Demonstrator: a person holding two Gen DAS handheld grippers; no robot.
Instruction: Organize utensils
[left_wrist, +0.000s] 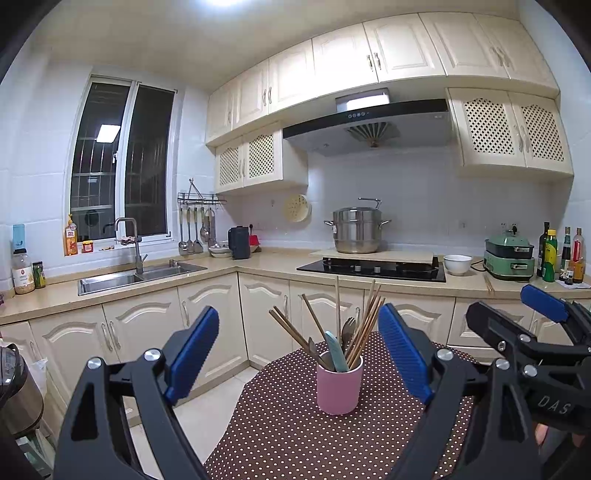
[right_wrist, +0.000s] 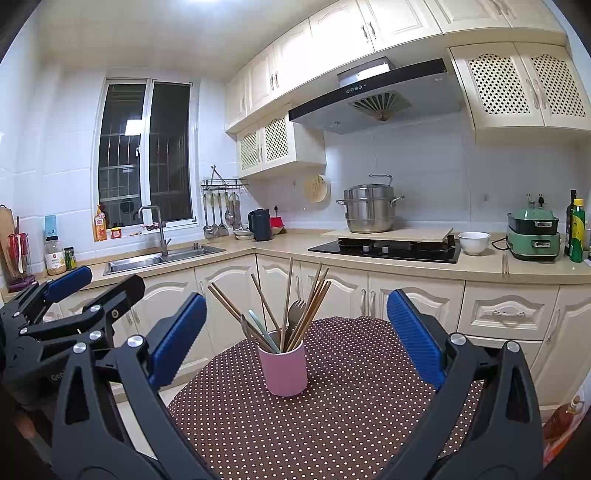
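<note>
With the pink cup (left_wrist: 340, 384) taken as the landmark, the scene can be read from left to right. To the left of the cup the left gripper (left_wrist: 299, 354) is held with its blue pads spread wide, and nothing is gripped between them. The cup itself stands upright on the dotted tablecloth (left_wrist: 295, 435), toward the far edge of the table. In the cup the chopsticks (left_wrist: 364, 325) are gathered, some leaning left and a bundle leaning right, with a fork (left_wrist: 348, 328) and a pale green handle (left_wrist: 337, 352) among them. No loose utensil is seen on the cloth around the cup. To the right of the cup the right gripper (right_wrist: 297, 341) is likewise held wide open and empty, above the cloth and short of the cup.

The utensils are thus found collected in one holder, which would fit either a sorting about to be made from the cup or a gathering into it already completed; the stage cannot be settled from these views, so no particular move can be named.
</note>
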